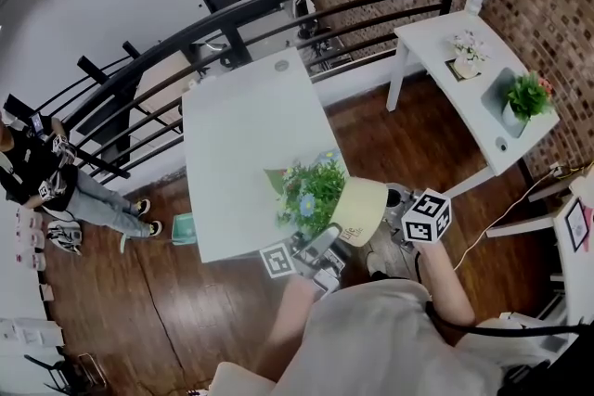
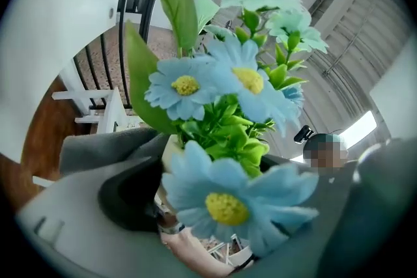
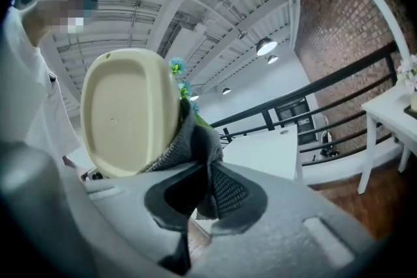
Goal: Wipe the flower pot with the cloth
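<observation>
Fig.: flower pot (image 1: 360,209) held aloft and tipped on its side, just off the near edge of the white tabletop (image 1: 241,153), w/ its blue flowers (image 1: 306,190) pointing toward the tabletop and its base toward the person.

L tool (image 1: 325,241): clenched on the pot at the rim end, blooms crowding the gap between its jaws. It appears to carry the pot alone.

R tool (image 3: 201,198): clamped on a bunched fold of the dark grey mesh cloth (image 3: 195,146), which touches the pot's side wall beside the flat base.

Handling, judged:
- Pot: prob. thin plastic, so light and stiff. Smooth cream wall, so it may slip or twist in a two-jaw grip when pushed sideways.
- Blooms and leaves: soft, easily bent, no place for a hold.
- Best hold: rim or upper wall, as here, leaving lower wall and base free for wiping.
- Cloth: limp, so grip it in a bunch and press lightly, i.e. not enough to lever the pot out of the L tool.
</observation>
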Demonstrator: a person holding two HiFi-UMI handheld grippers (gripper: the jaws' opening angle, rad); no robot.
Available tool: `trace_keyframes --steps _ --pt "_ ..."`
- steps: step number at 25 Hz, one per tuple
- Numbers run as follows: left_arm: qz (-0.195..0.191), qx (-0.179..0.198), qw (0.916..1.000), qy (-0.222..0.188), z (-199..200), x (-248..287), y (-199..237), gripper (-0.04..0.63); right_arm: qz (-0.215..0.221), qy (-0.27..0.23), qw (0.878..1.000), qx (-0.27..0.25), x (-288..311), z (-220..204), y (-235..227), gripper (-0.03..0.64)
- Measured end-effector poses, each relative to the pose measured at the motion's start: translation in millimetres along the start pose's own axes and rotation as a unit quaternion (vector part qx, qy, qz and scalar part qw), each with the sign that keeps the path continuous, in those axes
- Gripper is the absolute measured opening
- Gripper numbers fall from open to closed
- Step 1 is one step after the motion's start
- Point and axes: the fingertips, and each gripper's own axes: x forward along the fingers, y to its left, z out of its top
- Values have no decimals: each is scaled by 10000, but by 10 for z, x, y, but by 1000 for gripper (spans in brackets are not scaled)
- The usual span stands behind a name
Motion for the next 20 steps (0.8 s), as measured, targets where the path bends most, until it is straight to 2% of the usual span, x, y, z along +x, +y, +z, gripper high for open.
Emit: trace_keyframes --steps 4,8,16,20 --pt "58 -34 9990 -450 142 90 -53 480 -9 65 9997 -215 22 24 82 6" --pt "363 116 9964 -756 283 181 45 479 176 166 9986 -468 121 -17 262 5" --pt "915 451 9882 -1141 431 186 170 479 299 246 9971 -654 137 -39 449 6" --pt "1313 621 9817 -1234 502 86 328 474 305 518 9914 -1160 138 -99 585 5"
